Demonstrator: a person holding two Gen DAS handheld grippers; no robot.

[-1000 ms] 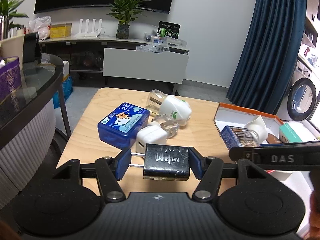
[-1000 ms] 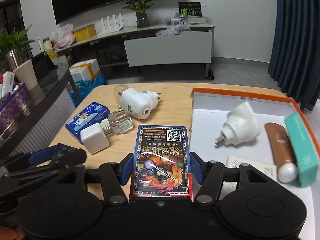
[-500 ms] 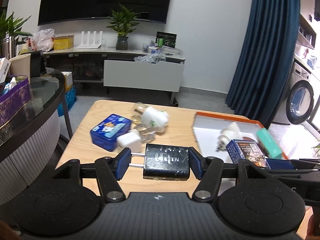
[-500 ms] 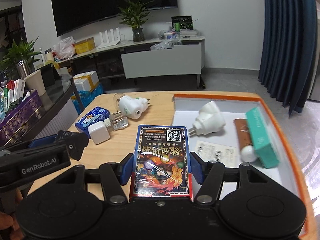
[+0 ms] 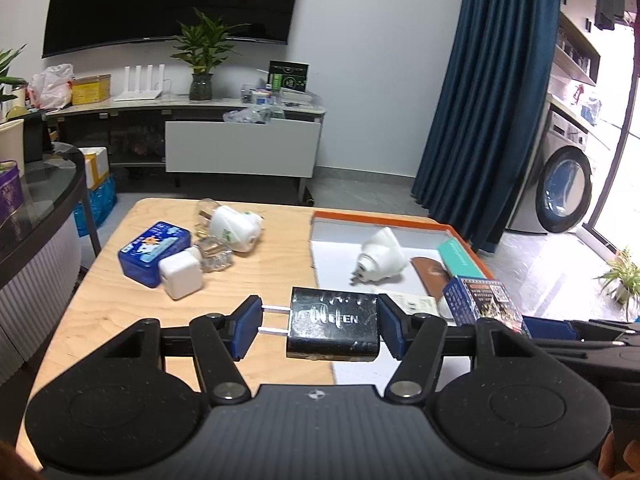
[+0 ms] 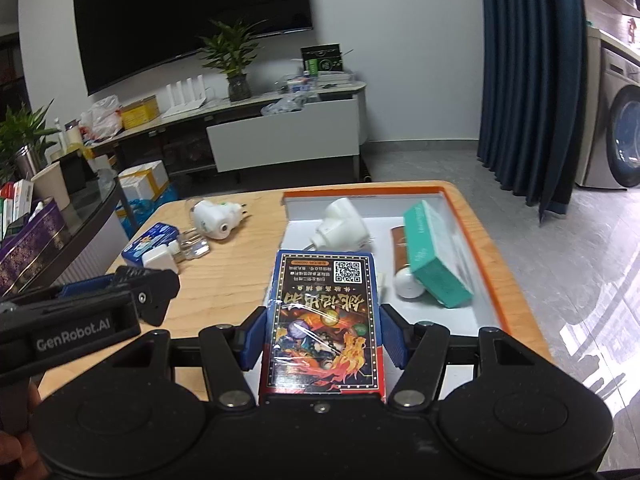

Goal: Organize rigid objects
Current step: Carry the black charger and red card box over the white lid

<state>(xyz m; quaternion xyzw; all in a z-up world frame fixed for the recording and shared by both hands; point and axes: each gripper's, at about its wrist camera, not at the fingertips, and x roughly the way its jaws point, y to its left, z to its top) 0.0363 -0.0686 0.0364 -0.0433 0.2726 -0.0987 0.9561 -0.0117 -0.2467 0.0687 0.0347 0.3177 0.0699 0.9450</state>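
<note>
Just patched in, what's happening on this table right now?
A person is sorting items into the orange-rimmed tray. The left claw grips a black charger; the right claw grips a blue card box. Both hang at the tray's near edge. A blue tin and plugs remain on the table.

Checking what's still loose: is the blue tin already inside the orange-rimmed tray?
No, the blue tin sits on the wooden table, left of the orange-rimmed tray.
</note>
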